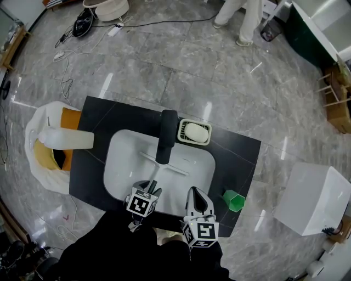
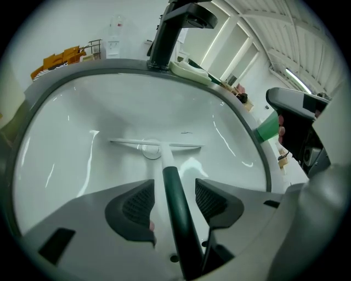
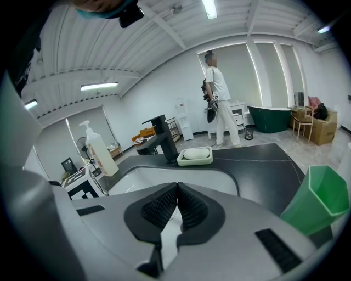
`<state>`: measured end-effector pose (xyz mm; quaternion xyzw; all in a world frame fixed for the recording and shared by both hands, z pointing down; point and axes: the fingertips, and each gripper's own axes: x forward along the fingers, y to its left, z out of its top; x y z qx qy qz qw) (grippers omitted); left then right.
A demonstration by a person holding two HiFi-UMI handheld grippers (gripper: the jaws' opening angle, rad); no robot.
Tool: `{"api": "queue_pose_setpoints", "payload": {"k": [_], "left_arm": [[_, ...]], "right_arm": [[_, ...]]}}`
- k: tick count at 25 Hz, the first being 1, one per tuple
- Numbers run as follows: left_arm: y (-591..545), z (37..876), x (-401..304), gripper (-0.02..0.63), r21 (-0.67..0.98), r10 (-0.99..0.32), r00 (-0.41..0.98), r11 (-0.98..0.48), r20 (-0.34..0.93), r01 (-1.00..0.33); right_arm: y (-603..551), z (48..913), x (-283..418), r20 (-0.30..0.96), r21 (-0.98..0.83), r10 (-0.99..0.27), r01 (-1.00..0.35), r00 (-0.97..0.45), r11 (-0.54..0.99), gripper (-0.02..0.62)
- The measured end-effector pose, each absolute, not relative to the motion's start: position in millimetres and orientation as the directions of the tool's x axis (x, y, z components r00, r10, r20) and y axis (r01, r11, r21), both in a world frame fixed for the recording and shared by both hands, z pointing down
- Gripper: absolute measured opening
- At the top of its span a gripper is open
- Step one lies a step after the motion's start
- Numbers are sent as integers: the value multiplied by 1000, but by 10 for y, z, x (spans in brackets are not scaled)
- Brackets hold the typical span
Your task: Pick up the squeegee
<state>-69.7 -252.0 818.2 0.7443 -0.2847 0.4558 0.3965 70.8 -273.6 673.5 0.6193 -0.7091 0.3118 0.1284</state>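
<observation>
Left tool (image 2: 174, 187), jaws spread, straddles squeegee (image 2: 179, 219) in sink (image 2: 66, 137); faucet (image 2: 167, 33) stands beyond.

The white basin (image 1: 123, 159) lies beneath and ahead of the left gripper (image 1: 152, 185), set into a black countertop (image 1: 236, 148). A black faucet (image 1: 165, 134) stands at the basin's far rim, ahead of the left gripper. Ahead of the right gripper (image 1: 196, 193), just beside the faucet, a pale soap dish (image 1: 180, 128) holds a white soap bar (image 1: 196, 131). A green cup (image 1: 234, 200) stands near the right gripper, on its right. A white pump bottle (image 1: 68, 139) stands upright well to the left of the left gripper. Far ahead, a person in white (image 1: 241, 13) stands on the marble floor (image 1: 164, 66). A white box (image 1: 315, 197) sits on the floor well to the right.
</observation>
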Motion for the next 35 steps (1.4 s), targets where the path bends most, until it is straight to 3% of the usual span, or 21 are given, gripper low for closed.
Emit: {"api": "queue_pose_setpoints", "payload": {"k": [3,9,35], "left_arm": [[-2538,8200,-722,176,310,-72,401,-516,913,-798],[-2551,8231,-700,123,301,-72,390,-516,918,-802],[-2608,8064,-624,107,296,-151,401,-455,904,-840]], "right_arm": [[-2729,6746,716,569,-284,-798,-958,-200,37,15],[-2719,6765,768,572,-288,-797,-957,-192,25,15],[-2582,6632,832,552,-285,-812,-958,-191,32,15]]}}
